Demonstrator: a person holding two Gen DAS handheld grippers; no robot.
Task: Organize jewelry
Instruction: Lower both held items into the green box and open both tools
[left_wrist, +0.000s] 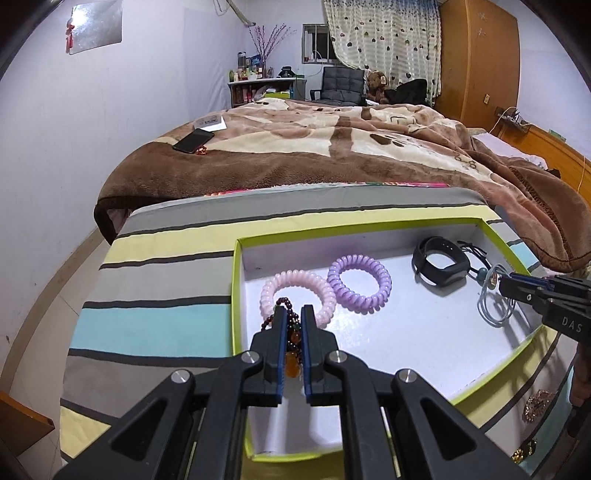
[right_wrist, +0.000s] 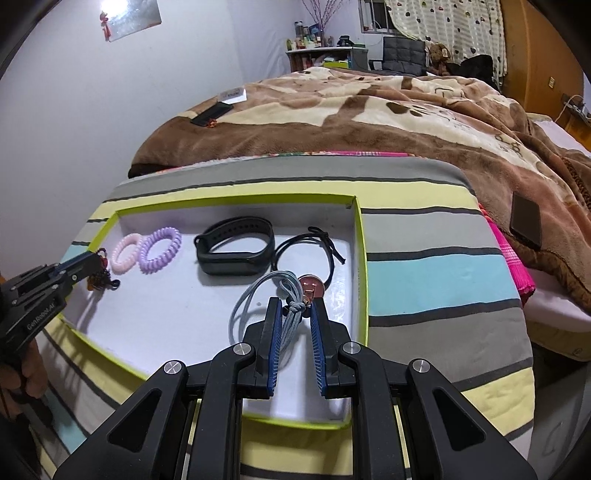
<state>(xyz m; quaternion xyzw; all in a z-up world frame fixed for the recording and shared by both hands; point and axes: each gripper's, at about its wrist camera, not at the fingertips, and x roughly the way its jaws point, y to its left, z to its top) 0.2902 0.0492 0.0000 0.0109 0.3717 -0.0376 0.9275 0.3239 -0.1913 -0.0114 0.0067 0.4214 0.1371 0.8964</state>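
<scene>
A shallow white box with a lime-green rim (left_wrist: 236, 295) lies on a striped cloth. My left gripper (left_wrist: 293, 314) hangs over the box's near left part, shut on a dark-red bead bracelet (left_wrist: 291, 363) with amber beads. In the right wrist view that bracelet (right_wrist: 99, 278) dangles from it at the left. My right gripper (right_wrist: 295, 304) is shut on a blue-grey cord necklace (right_wrist: 290, 325), low over the box's right side. Its copper pendant (right_wrist: 312, 286) sits just beyond the tips. On the box floor lie a pink spiral hair tie (left_wrist: 295, 277), a purple one (left_wrist: 358, 260), a black wristband (right_wrist: 229, 264) and a black cord (right_wrist: 320, 233).
Outside the box's near right corner lie a rose-gold brooch (left_wrist: 537, 404) and a gold piece (left_wrist: 524, 448). A brown blanket (left_wrist: 332, 162) covers the bed behind, with a phone (left_wrist: 194, 141) and a small white box (left_wrist: 210, 123) on it. Another phone (right_wrist: 526, 221) lies at the right.
</scene>
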